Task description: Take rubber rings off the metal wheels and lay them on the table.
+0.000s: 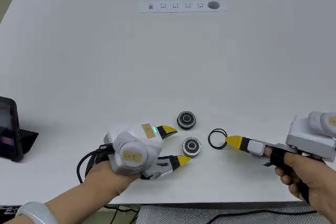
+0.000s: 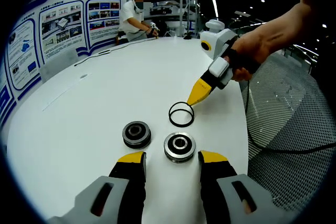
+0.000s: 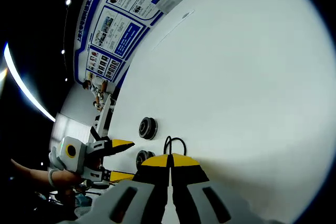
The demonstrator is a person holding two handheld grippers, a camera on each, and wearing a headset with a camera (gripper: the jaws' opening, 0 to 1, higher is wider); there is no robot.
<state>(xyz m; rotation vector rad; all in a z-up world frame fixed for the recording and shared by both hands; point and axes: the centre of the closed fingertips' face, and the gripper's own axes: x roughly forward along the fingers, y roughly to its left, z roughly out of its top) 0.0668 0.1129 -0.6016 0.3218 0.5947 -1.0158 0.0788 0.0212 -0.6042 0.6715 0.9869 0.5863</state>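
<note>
The left gripper (image 1: 176, 145) has its jaws spread wide, and the shiny wheel (image 1: 191, 147) sits just past its tips. If the jaws close a bit off the middle, I think the round wheel could slip out and bump the dark wheel (image 1: 186, 120) just behind it. The shiny wheel looks bare, so grabbing it may be a waste; the dark wheel seems to wear its rubber. The right gripper (image 1: 230, 141) has its jaws pressed together, with the tip touching the ring (image 1: 209, 139). It could drag the ring when it pulls away. The ring is thin, black and round, lying flat on the table (image 1: 105, 77) just beside the shiny wheel.
</note>
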